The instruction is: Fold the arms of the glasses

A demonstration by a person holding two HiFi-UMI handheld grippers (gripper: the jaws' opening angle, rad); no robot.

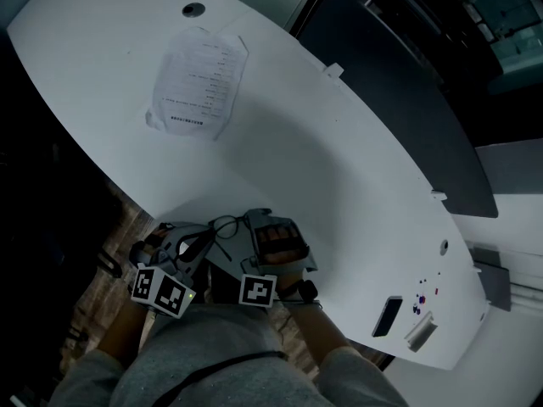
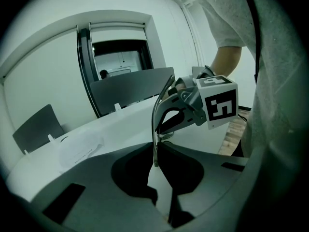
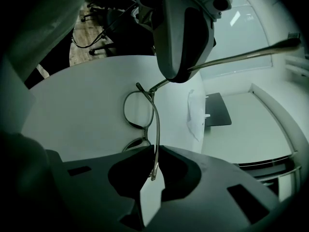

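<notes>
1. I'm working over the near edge of the table (image 1: 339, 168). The glasses (image 3: 137, 112) are hanging in the air between both tools.
2. Left gripper (image 2: 157, 164) is clamping one arm (image 2: 155, 124); I'm using it as the anchor.
3. Right gripper (image 3: 154, 167) is pinching the other arm (image 3: 156, 129). I'm aiming to swing it inward about its hinge (image 3: 150, 91), avoiding any twist.

Office meeting room: white table (image 1: 339, 185), grey chairs (image 2: 130, 88).
</notes>
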